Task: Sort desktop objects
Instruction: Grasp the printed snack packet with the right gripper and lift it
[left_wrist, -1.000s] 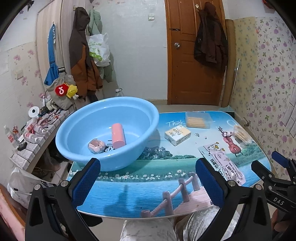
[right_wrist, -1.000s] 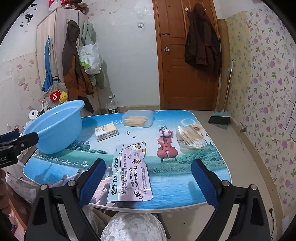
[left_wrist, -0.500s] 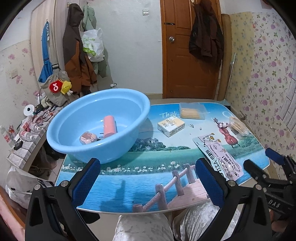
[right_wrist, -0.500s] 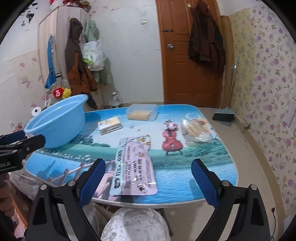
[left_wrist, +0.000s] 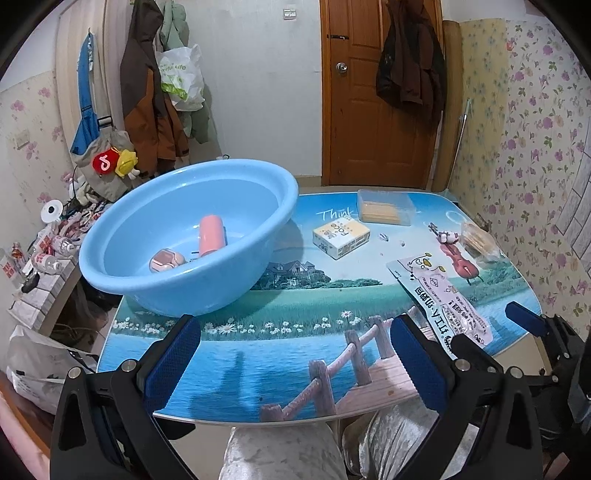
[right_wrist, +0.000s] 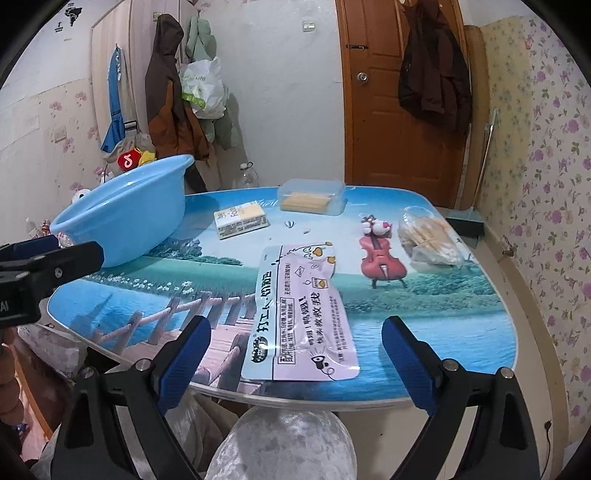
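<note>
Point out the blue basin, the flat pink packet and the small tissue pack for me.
blue basin (left_wrist: 192, 291), left wrist view: front outer wall.
pink packet (right_wrist: 301, 317), right wrist view: middle of its printed face.
tissue pack (right_wrist: 241, 219), right wrist view: centre of its top.

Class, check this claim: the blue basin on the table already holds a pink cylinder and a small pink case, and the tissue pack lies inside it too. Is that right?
Not quite. The blue basin does hold the pink cylinder and the small pink case, but the tissue pack lies outside it, on the table beside the basin. The left wrist view shows this.
</note>
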